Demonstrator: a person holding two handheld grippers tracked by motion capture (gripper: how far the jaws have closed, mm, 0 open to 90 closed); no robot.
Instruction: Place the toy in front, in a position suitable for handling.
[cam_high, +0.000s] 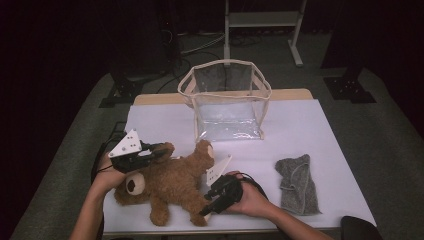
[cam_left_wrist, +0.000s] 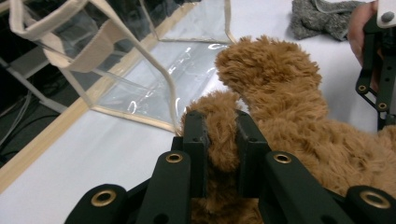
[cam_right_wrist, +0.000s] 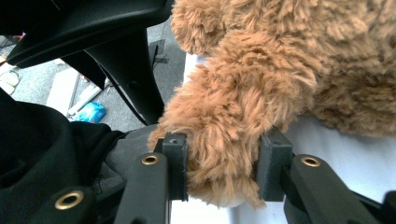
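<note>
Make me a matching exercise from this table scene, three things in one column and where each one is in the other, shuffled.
Things:
1. bear
2. bag
3. cloth

Places:
A. standing open at the table's far middle
B. lying crumpled near the right edge
C. lying at the near edge, a limb pinched in each gripper

Pairs: 1-C, 2-A, 3-B
</note>
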